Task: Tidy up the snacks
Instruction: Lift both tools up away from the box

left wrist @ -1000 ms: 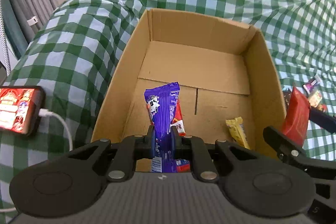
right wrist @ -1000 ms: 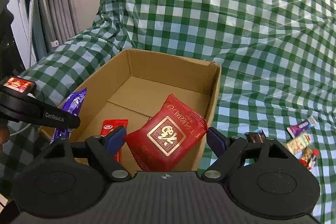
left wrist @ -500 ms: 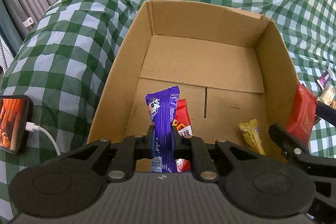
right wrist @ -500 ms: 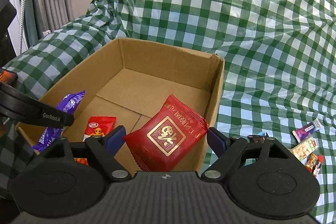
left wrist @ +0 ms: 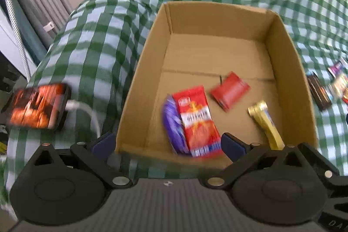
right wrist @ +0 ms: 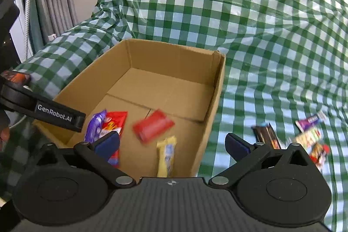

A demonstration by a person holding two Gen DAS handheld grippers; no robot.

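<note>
My left tool [left wrist: 167, 144] opening, nothing between pads. Phone [left wrist: 37, 109] blurred. Box [left wrist: 139, 71] holds purple pack [left wrist: 171, 125] half under red pack [left wrist: 196, 117], red pouch [left wrist: 229, 94] smeared, yellow bar [left wrist: 266, 123]. My right tool [right wrist: 171, 142] opening, empty. Loose snacks [right wrist: 308, 136] on checked cloth [right wrist: 261, 36], blurred.

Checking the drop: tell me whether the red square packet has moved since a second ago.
Yes. The red square packet left the right gripper's opening fingers and is now inside the cardboard box.

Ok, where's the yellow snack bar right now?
In both wrist views the yellow snack bar lies inside the cardboard box, near its right wall, right of the red packet.
</note>
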